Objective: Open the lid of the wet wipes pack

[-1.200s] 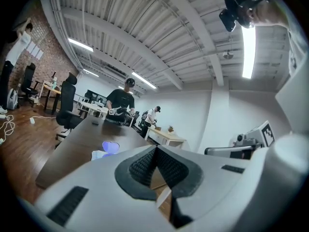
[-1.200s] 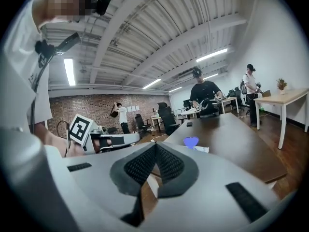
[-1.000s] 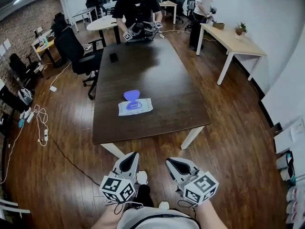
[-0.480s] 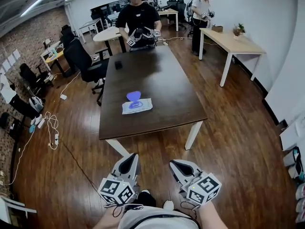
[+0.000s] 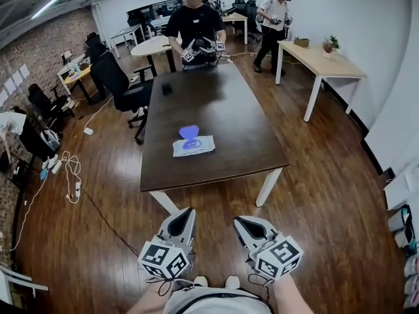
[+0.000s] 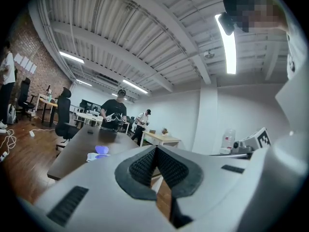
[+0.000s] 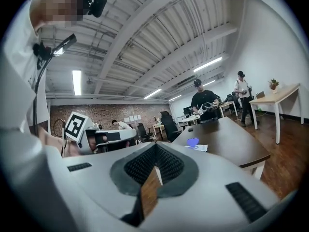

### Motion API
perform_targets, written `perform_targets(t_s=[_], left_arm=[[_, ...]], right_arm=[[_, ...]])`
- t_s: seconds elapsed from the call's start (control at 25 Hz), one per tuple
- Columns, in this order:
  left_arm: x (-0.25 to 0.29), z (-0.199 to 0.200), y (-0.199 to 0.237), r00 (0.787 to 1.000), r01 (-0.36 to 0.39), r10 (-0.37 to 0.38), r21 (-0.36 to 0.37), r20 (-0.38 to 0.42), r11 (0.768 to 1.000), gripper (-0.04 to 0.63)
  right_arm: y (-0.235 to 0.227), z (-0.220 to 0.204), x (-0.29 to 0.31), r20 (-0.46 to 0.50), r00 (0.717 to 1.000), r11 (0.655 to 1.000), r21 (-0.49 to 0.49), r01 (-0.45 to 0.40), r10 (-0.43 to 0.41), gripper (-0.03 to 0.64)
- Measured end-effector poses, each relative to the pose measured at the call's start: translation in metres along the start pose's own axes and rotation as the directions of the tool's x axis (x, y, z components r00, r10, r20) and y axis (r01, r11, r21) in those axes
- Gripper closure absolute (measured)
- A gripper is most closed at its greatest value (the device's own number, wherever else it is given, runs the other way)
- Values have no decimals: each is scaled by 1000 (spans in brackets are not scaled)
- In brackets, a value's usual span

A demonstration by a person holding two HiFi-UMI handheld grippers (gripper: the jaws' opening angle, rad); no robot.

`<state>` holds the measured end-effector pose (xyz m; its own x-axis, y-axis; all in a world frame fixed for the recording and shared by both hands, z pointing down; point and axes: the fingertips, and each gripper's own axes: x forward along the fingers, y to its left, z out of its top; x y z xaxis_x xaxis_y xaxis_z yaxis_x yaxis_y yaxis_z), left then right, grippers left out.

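The wet wipes pack (image 5: 193, 146) lies flat on the dark table (image 5: 216, 110), near its front end. Its blue lid (image 5: 189, 132) stands raised at the pack's far edge. The left gripper view shows the pack (image 6: 94, 155) small and far off, and so does the right gripper view, pack (image 7: 198, 148). My left gripper (image 5: 186, 213) and right gripper (image 5: 241, 222) hang side by side over the wooden floor, short of the table's front edge. Both are shut, with nothing between the pads; left gripper (image 6: 155, 149), right gripper (image 7: 155, 147).
A person (image 5: 195, 18) stands at the table's far end holding another pair of grippers. A small black object (image 5: 167, 89) lies on the table near them. An office chair (image 5: 121, 84) stands to the left, a light wooden table (image 5: 321, 61) to the right, and cables (image 5: 65, 169) lie on the floor.
Both grippers have shifted a little together with my body in front of the table and stay shut. The pack has not moved and its lid stays raised.
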<state>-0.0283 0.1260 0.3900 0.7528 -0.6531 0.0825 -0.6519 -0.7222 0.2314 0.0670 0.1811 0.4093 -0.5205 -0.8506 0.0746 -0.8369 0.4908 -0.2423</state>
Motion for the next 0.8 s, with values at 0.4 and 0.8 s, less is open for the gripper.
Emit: perform_targets(t_s=[0.4, 0.8], left_arm=[[-16, 2, 32, 1000, 22, -22, -26, -9, 999, 594], [-34, 15, 55, 999, 46, -45, -34, 26, 998, 594]], right_arm=[[30, -1, 37, -20, 1000, 1000, -15, -15, 15, 609], [53, 9, 58, -5, 1000, 998, -58, 12, -13, 609]])
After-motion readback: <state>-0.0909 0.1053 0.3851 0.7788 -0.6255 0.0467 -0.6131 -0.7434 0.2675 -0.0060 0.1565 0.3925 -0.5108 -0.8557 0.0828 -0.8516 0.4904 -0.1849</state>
